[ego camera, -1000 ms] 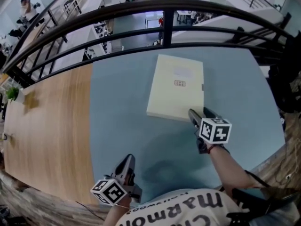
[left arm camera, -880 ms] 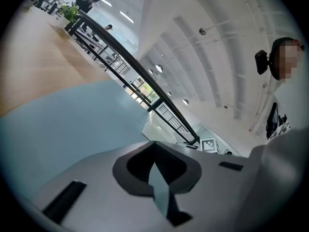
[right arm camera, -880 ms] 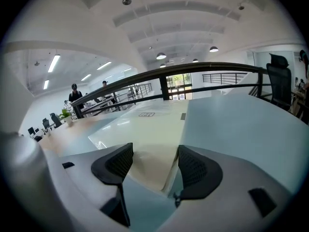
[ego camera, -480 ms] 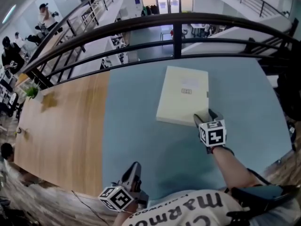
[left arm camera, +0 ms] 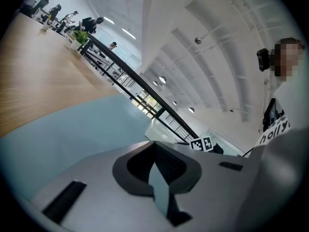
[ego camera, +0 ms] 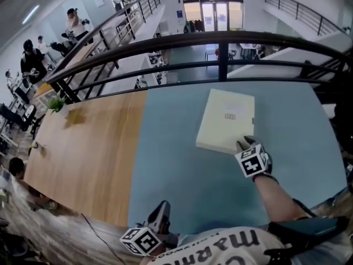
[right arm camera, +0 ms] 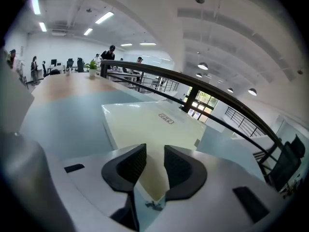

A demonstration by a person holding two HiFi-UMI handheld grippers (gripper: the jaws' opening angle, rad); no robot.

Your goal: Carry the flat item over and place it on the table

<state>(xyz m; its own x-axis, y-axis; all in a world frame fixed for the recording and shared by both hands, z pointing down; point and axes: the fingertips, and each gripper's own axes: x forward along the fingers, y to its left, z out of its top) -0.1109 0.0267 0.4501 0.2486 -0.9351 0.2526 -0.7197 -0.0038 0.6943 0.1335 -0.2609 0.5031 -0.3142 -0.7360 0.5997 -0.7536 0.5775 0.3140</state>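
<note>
From the head view, one flat cream box (ego camera: 227, 117) lies on the blue table (ego camera: 182, 170), with the right gripper (ego camera: 246, 143) at its near edge and the left gripper (ego camera: 161, 210) well back by the person's shirt. That makes two grippers in all.

The left gripper view shows its jaws together, clenched on nothing.

In the right gripper view, the jaws have just been closing. A slim gap remains with the box's near corner in it, apparently not pinched.

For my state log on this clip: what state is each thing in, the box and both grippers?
cream box: closed, lying flat on the table.
right gripper: fingers have just been closing, a gap left between them, the box's near corner in that gap.
left gripper: fingers together, nothing held, away from the box.
</note>
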